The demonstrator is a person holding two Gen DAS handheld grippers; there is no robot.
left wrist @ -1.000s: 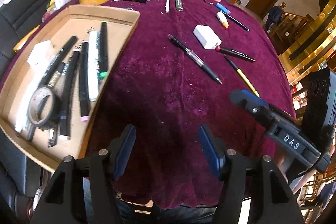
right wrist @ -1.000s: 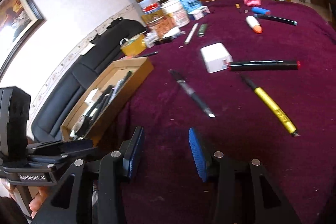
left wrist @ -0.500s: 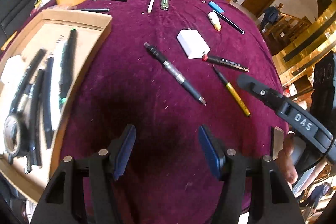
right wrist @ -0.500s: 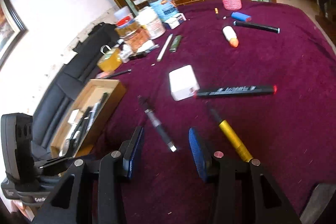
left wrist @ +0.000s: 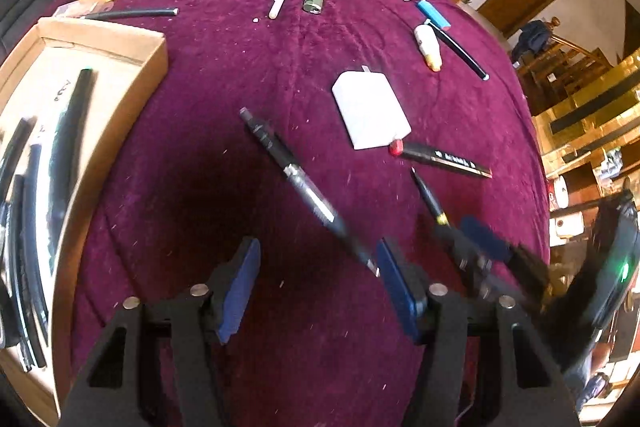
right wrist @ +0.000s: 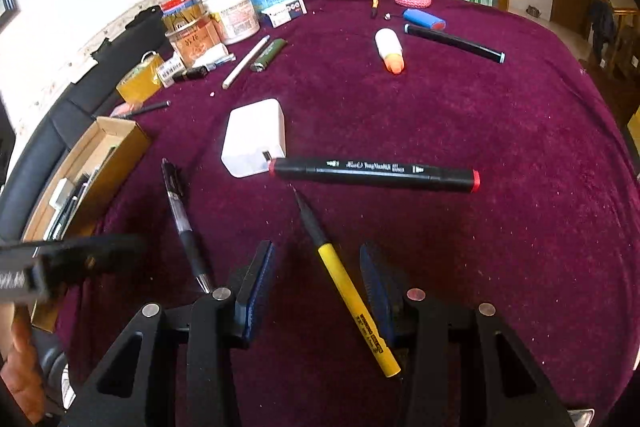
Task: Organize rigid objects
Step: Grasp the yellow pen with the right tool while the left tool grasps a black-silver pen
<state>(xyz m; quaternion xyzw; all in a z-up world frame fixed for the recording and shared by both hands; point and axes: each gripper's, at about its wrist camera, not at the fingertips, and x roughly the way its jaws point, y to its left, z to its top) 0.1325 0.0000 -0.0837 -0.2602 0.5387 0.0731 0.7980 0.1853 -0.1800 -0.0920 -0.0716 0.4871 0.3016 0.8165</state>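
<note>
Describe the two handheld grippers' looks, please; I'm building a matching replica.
Both the left gripper and right gripper have matte black, angular fingers with triangular cut-outs, round silver screw heads and flat, ribbed blue pads. Seen from the left, the right one's black body carries a small green light.

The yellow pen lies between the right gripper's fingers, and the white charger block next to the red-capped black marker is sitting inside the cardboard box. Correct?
Not quite. The white charger block sits on the purple cloth, outside the cardboard box, as the right wrist view shows. It is next to the marker, and the yellow pen lies between the right gripper's fingers.
</note>
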